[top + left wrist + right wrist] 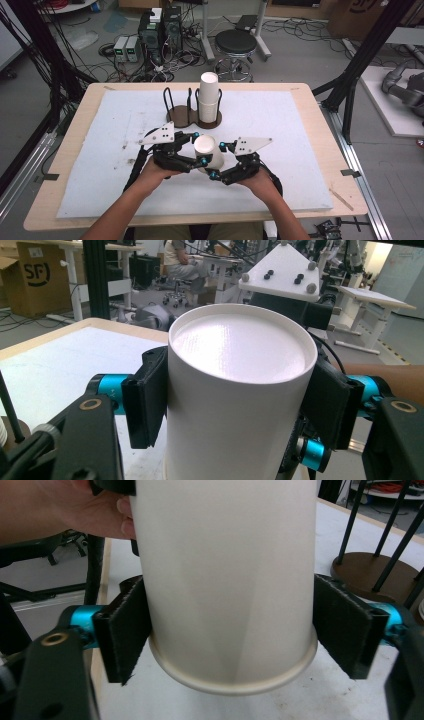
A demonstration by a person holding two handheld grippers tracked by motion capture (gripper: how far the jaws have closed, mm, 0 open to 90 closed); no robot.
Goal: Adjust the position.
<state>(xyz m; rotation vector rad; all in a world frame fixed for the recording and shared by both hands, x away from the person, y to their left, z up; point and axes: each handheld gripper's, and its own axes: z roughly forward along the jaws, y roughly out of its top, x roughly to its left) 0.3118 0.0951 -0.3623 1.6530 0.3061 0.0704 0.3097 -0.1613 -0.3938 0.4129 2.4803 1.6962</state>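
1. Tabletop (75,150): light wooden top carrying a white mat (120,150) that covers most of it. Both tools work over the mat's near middle.

2. Cup rack (186,112): dark brown base with black wire uprights, standing on the mat beyond both tools and well apart from them. Its right-hand bay holds a stack of white cups (209,97) rising above the wires; its left-hand bay shows bare base.

3. Left tool (197,148): black body with blue fittings and a grey three-cornered plate on top, held in the person's left hand (155,172). The jaws sit on either side of the paper cup (207,152); in the left gripper view both black pads lie flat against the cup wall just below its closed end (239,347). State: clamped on the cup.

4. Right tool (222,160): same build, held in the person's right hand (260,182), coming at the cup from the side opposite the left tool. In the right gripper view the cup wall (225,580) passes between the jaws with its rolled rim (232,680) toward the camera; the left pad touches the wall, the right pad stands beside the rim, and whether it presses I cannot tell. State: jaws wide, around the cup, no firm grip evident.

5. Paper cup: white, single, lifted clear of the mat, tilted, between both tools, closed end uppermost in the high view.
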